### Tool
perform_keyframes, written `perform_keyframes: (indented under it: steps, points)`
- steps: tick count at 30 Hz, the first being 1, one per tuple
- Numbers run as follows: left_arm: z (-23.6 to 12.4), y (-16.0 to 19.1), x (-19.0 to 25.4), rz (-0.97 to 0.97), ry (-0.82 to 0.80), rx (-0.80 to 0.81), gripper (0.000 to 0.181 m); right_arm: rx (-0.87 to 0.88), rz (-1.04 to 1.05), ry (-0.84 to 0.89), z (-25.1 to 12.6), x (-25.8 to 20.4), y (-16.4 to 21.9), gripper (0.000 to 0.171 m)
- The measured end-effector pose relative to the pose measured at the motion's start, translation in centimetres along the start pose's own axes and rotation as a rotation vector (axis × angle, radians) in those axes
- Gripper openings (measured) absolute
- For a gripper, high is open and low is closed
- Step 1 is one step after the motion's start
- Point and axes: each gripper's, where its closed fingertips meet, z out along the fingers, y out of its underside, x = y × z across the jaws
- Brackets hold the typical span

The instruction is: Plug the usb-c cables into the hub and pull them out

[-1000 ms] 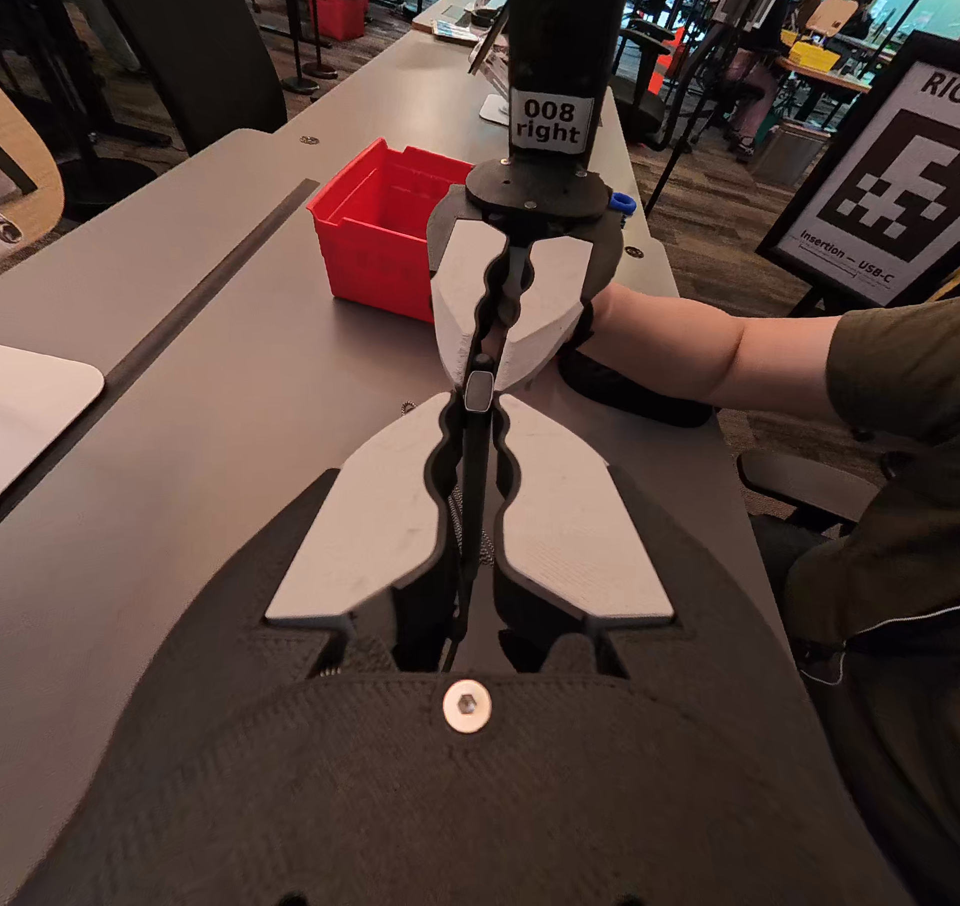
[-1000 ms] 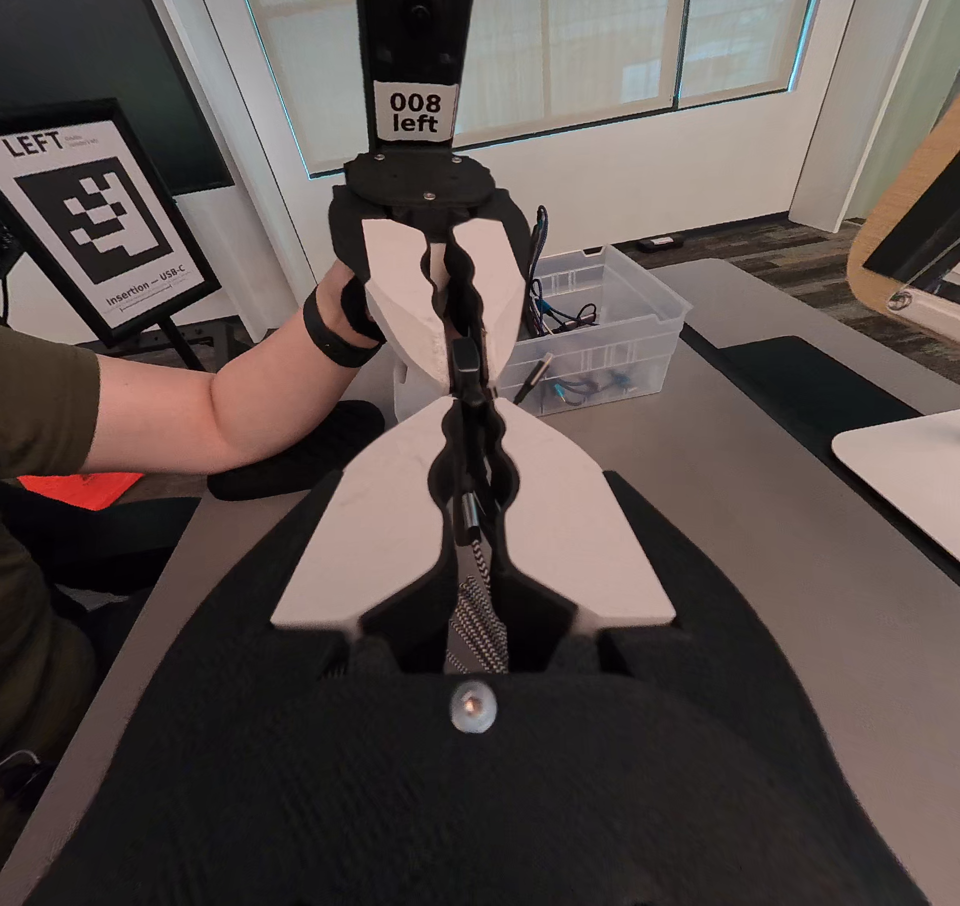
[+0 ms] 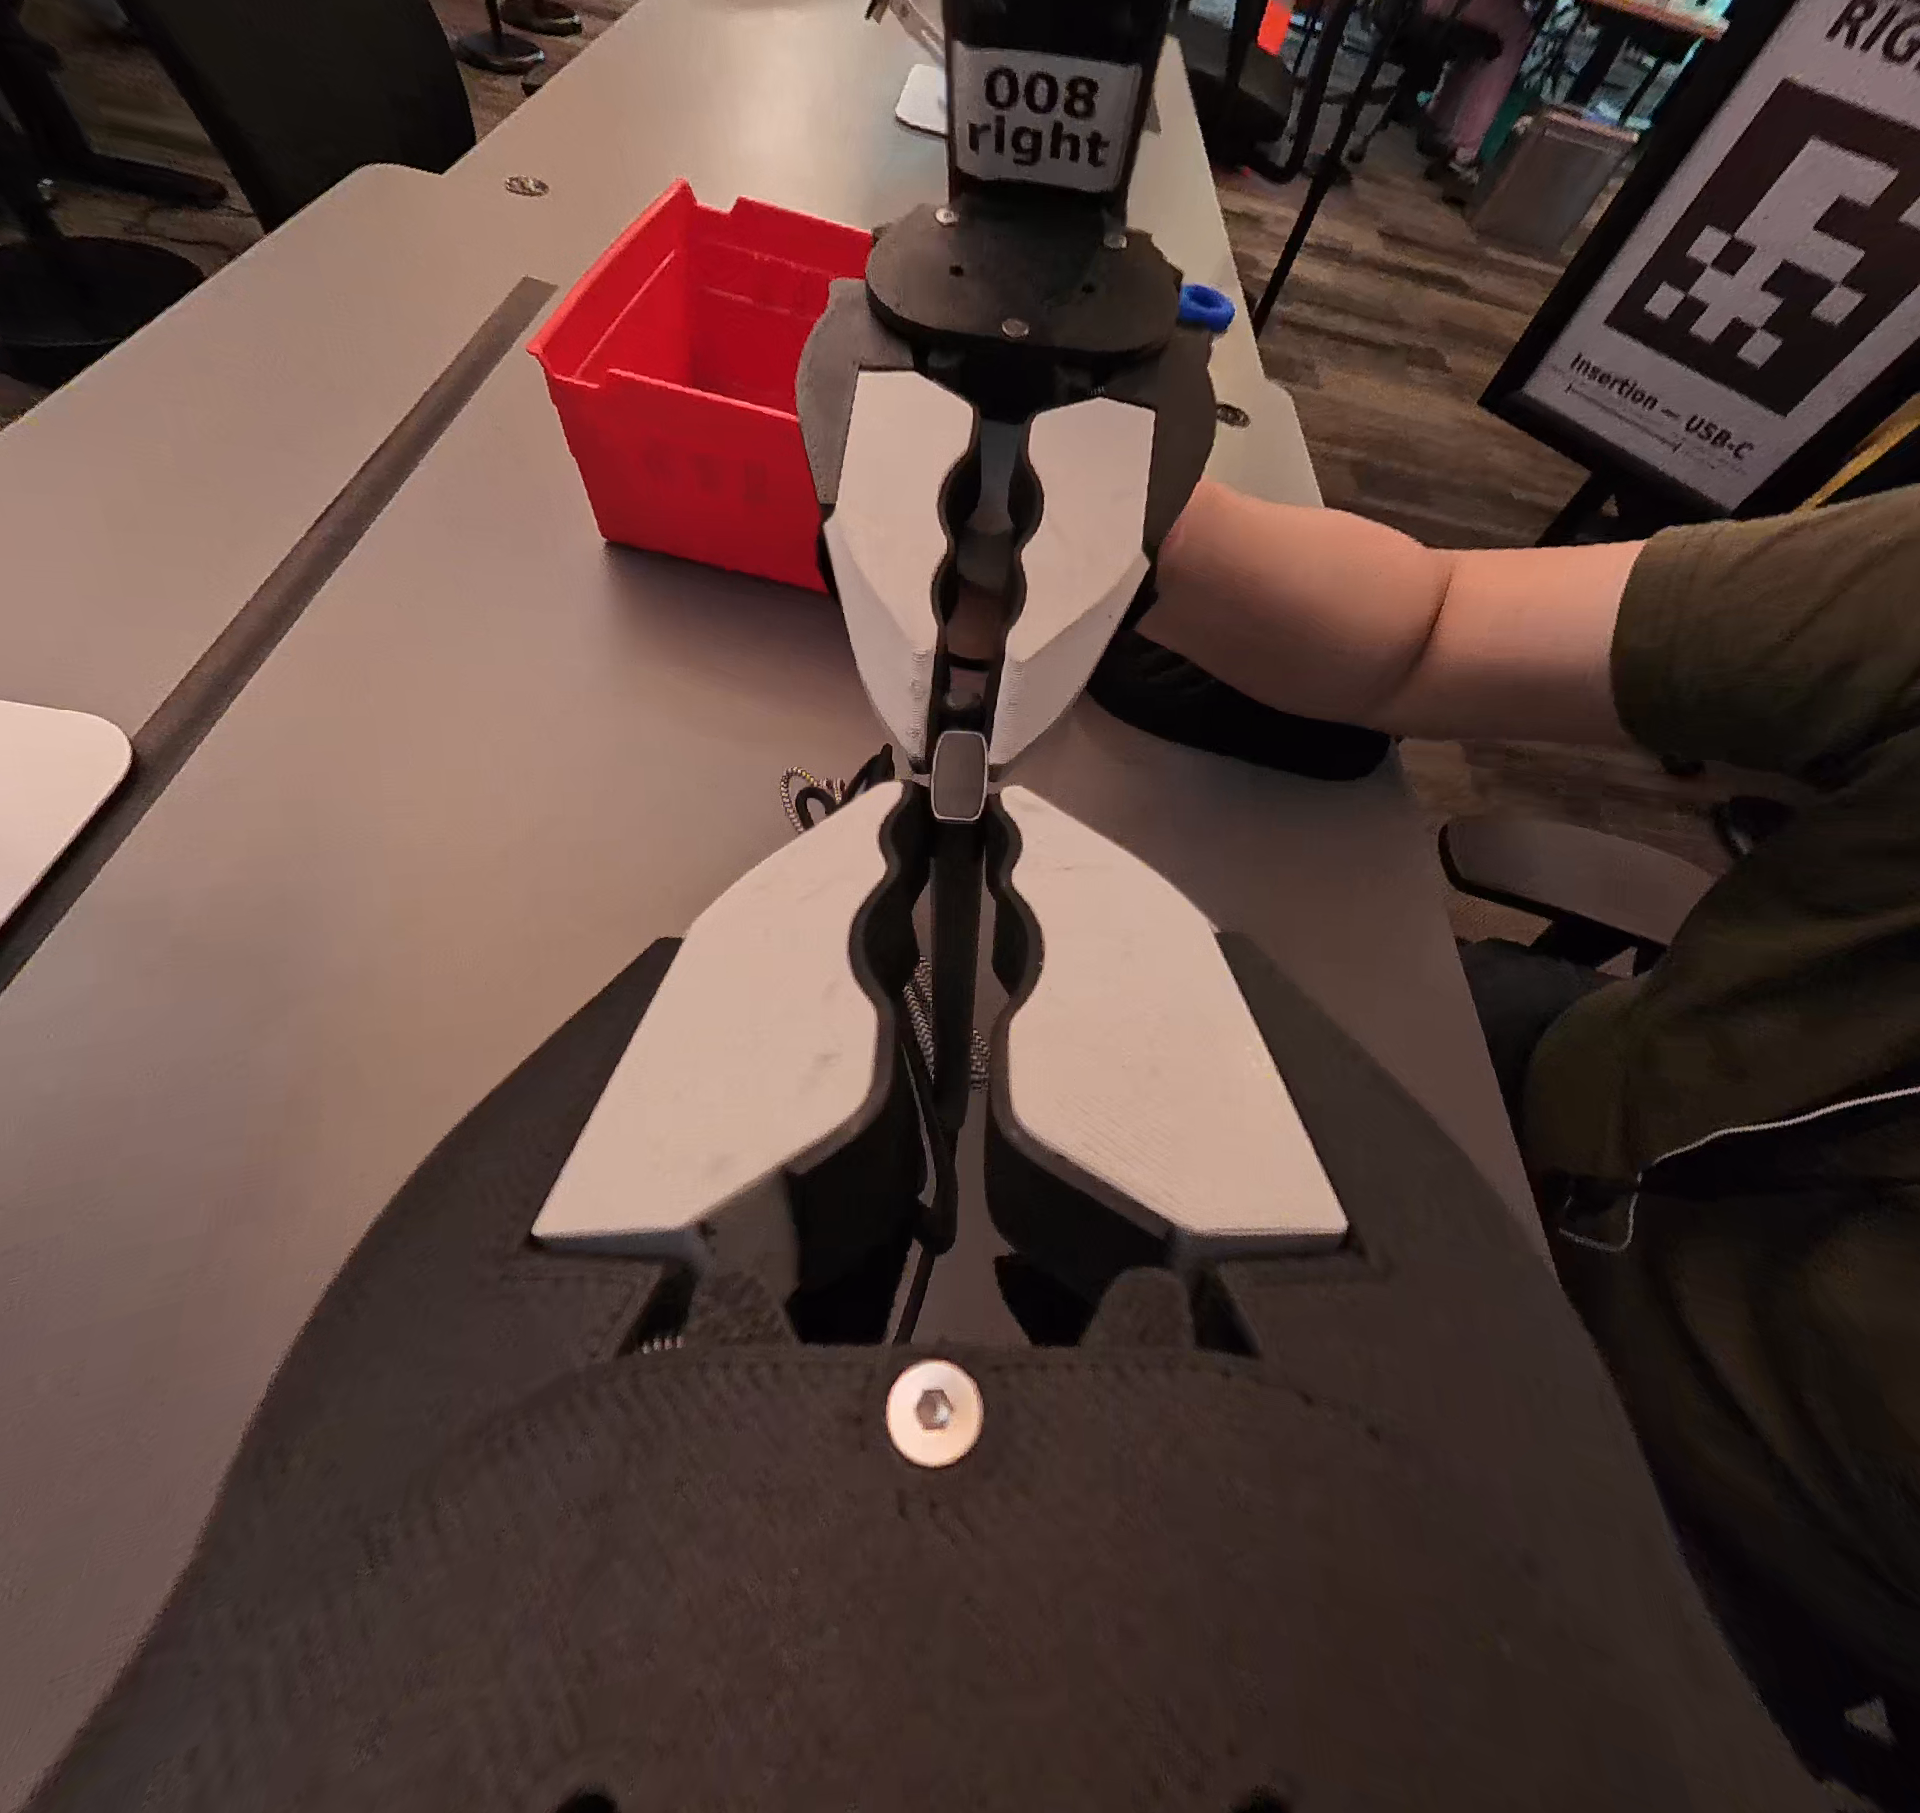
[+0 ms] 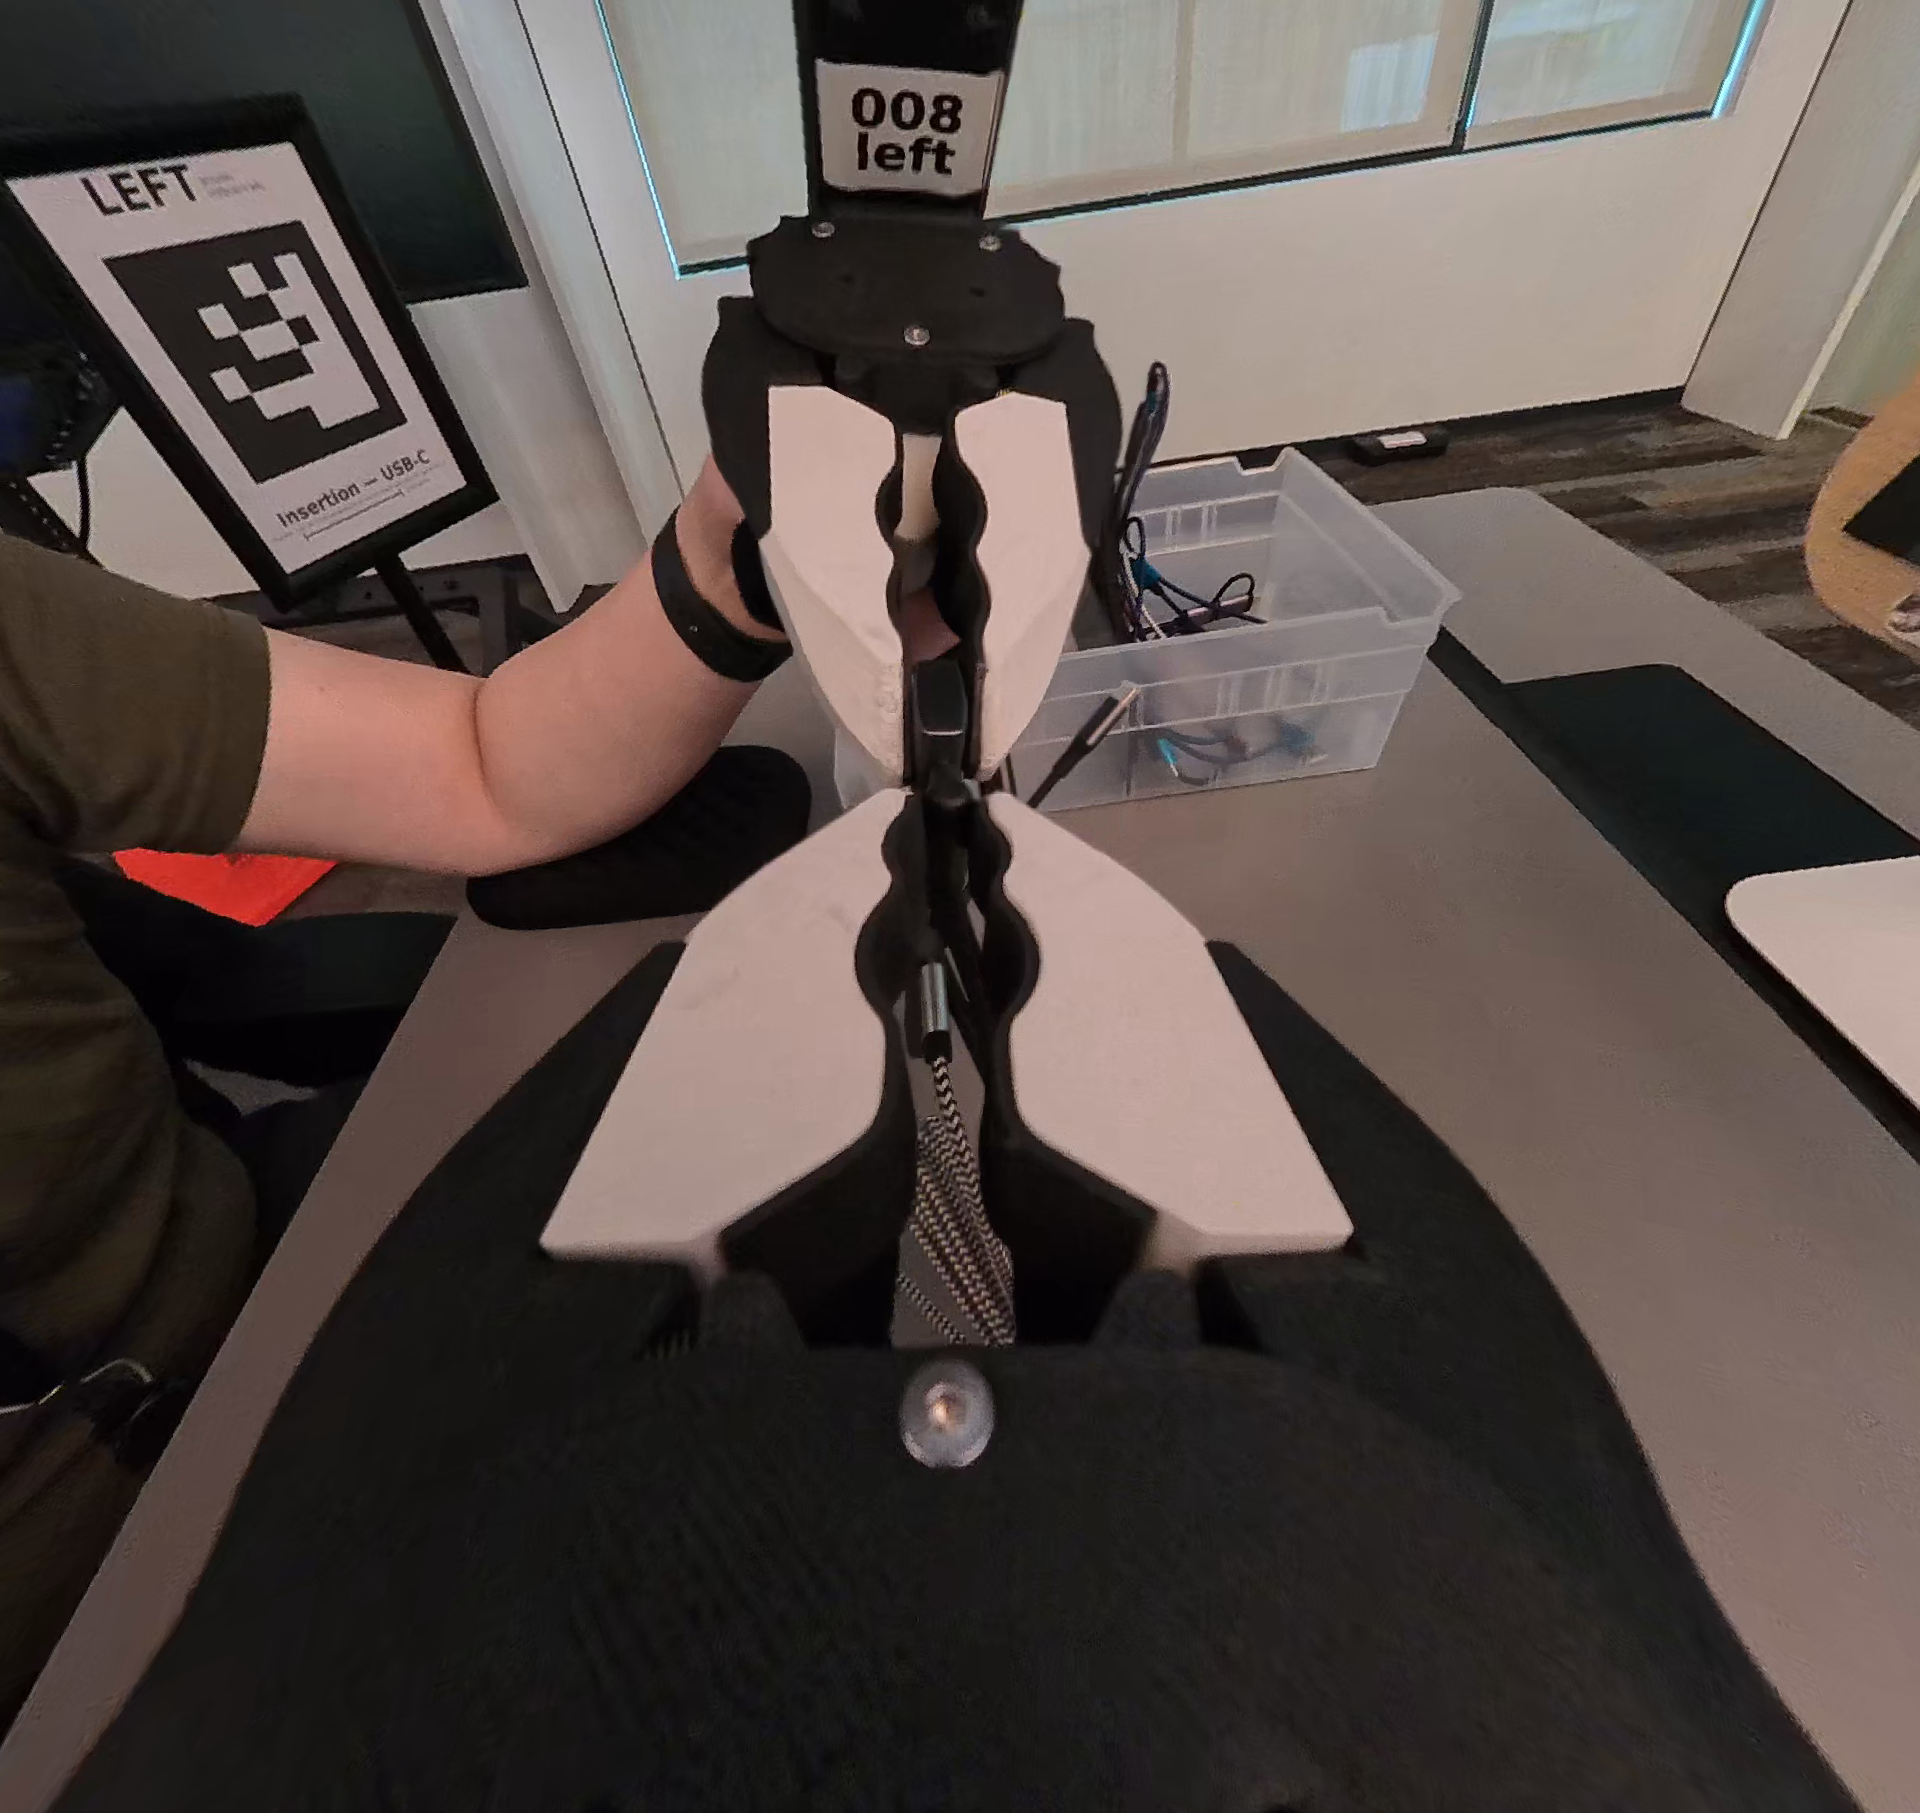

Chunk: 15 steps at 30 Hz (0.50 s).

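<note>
So the grey desk (image 3: 312, 828) fills both views, running away lengthwise, and its near end is totally buried under each gripper's black body. Left wrist view has a red bin (image 3: 686, 413) standing toward the desk's far right edge, partly covered by the other gripper. Right wrist view instead gets a clear plastic bin (image 4: 1247, 641) of tangled cables by the far edge near the windows; neither bin turns up in the other camera. A pale rounded board corner pokes in at the desk's side edge, cut off by the frame.

The two grippers meet tip to tip over the middle of the desk. The left gripper (image 3: 951, 807) has its jaws pinched on the hub (image 3: 958, 776), a slim dark bar seen end-on, so only its small rounded grey end face is readable. The right gripper (image 4: 940, 807) is pinching the usb-c cable (image 4: 951, 1223): braided black-and-white cord runs up between its fingers to a metal plug sleeve. The plug tip sits right where the hub end is, but the fingertips crowd it and I honestly can't tell if it's seated or just touching. Left view also catches a loop of braided cord lying on the desk below the tips.
</note>
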Motion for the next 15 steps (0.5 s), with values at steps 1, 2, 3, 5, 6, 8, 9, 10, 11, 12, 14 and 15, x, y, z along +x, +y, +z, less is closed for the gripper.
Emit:
perform_keyframes:
  steps: [1,2,3,5,6,8,9,10,11,12,14,15]
  points:
    - [-0.01,0.10,0.11,0.010,-0.003,-0.012,0.009,-0.010,0.002,-0.006,0.04,-0.11,0.10,0.009]
    - [-0.03,0.18,0.19,0.014,-0.004,-0.020,0.010,-0.019,0.003,-0.010,0.07,-0.21,0.18,0.009]
    - [-0.01,0.27,0.31,0.020,-0.002,-0.029,0.010,-0.030,0.004,-0.017,0.08,-0.35,0.28,0.009]
    - [0.01,0.40,0.42,0.026,-0.004,-0.041,0.010,-0.044,0.003,-0.020,0.08,-0.45,0.40,0.009]
    - [0.01,0.46,0.48,0.028,-0.003,-0.047,0.010,-0.051,0.004,-0.023,0.10,-0.50,0.48,0.009]
    - [0.02,0.61,0.52,0.033,-0.003,-0.058,0.009,-0.060,0.009,-0.029,0.14,-0.57,0.61,0.009]
    - [0.01,0.68,0.53,0.037,-0.004,-0.064,0.010,-0.063,0.011,-0.031,0.19,-0.59,0.68,0.009]
    - [-0.01,0.75,0.55,0.041,-0.004,-0.068,0.010,-0.065,0.014,-0.035,0.23,-0.61,0.73,0.009]
    - [-0.03,0.80,0.55,0.040,-0.005,-0.071,0.010,-0.069,0.019,-0.036,0.26,-0.63,0.79,0.009]
    - [-0.03,0.83,0.56,0.037,-0.003,-0.073,0.009,-0.071,0.021,-0.038,0.26,-0.63,0.82,0.009]
    - [-0.02,0.88,0.58,0.036,0.002,-0.073,0.010,-0.074,0.023,-0.041,0.25,-0.65,0.87,0.009]
    - [-0.19,1.02,0.40,0.031,-0.007,-0.084,0.009,-0.088,0.024,-0.031,0.07,-0.45,1.06,0.009]
